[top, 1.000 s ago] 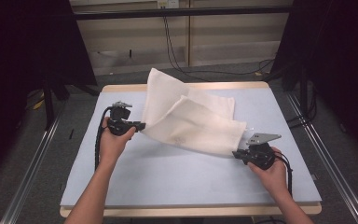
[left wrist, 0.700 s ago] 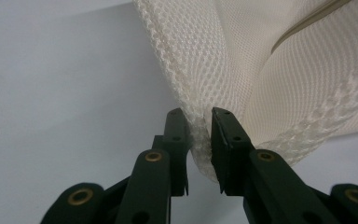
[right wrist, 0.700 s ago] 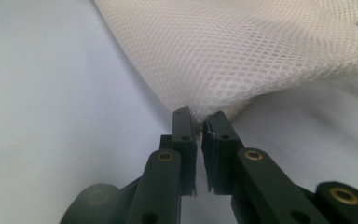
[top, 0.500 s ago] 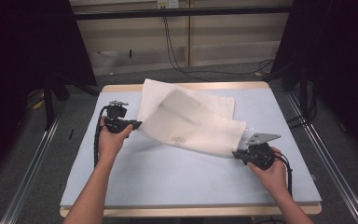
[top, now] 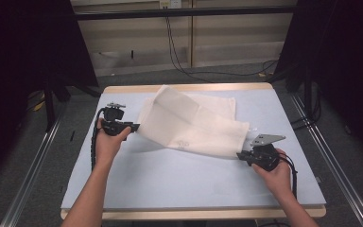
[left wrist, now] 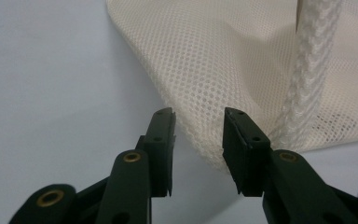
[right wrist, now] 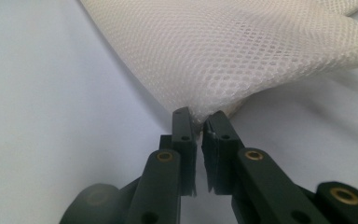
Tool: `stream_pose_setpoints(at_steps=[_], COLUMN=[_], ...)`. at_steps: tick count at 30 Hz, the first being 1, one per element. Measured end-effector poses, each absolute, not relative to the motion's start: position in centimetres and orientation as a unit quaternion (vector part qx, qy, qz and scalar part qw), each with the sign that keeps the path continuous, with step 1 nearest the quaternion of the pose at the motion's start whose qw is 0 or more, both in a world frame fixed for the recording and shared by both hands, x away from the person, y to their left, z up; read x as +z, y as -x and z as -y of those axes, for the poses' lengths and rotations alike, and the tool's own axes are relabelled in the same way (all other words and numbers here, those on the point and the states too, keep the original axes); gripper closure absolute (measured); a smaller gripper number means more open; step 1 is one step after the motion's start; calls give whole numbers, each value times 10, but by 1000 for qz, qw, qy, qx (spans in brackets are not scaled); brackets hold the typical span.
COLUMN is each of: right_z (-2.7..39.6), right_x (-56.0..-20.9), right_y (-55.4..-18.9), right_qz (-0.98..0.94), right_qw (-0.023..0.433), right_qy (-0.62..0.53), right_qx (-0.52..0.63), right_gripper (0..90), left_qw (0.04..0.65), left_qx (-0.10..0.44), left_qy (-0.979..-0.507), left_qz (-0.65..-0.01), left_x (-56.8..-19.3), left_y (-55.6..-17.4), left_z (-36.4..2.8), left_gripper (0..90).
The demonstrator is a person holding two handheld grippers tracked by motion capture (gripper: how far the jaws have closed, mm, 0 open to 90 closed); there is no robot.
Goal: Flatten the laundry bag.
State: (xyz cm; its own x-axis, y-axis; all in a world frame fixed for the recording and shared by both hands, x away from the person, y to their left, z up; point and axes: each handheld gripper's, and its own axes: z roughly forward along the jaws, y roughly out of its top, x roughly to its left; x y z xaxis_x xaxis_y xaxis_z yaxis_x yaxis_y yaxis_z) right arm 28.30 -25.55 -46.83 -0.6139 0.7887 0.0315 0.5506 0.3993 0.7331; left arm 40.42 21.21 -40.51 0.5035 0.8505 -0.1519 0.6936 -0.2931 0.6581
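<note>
A cream mesh bag (top: pixel 189 125) lies half folded across the middle of the light-blue table top (top: pixel 170 179). My left gripper (top: pixel 134 126) sits at the bag's left edge. In the left gripper view its jaws (left wrist: pixel 199 119) have just been opening: the mesh edge (left wrist: pixel 223 60) lies between the pads, which stand apart from it. A white braided cord (left wrist: pixel 307 70) hangs beside the right jaw. My right gripper (top: pixel 240 154) is at the bag's near right corner. Its jaws (right wrist: pixel 199 116) are shut on a pinch of mesh (right wrist: pixel 233 46).
The table's wooden edge (top: pixel 189 88) runs along the far side. Metal rails (top: pixel 33 179) flank the table on the floor. Cables (top: pixel 179 56) trail behind it, and dark curtains stand on both sides. Bare blue surface lies in front of the bag.
The raised left part of the bag has sunk and spread flatter on the table. The left hand has shifted only slightly. The right hand has stayed put.
</note>
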Motion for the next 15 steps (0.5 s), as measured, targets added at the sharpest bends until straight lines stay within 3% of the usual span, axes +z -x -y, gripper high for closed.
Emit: stream_pose_setpoints(at_steps=[15], right_z=[261], right_x=[-469], right_y=[-290], right_qz=[-811], right_qw=[150], right_qy=[-428], right_qx=[368], right_gripper=[799], left_qw=[348], left_qx=[104], left_qy=[-785], left_qz=[-501], left_x=[-404], left_y=[-403], left_z=[-229], left_gripper=[532])
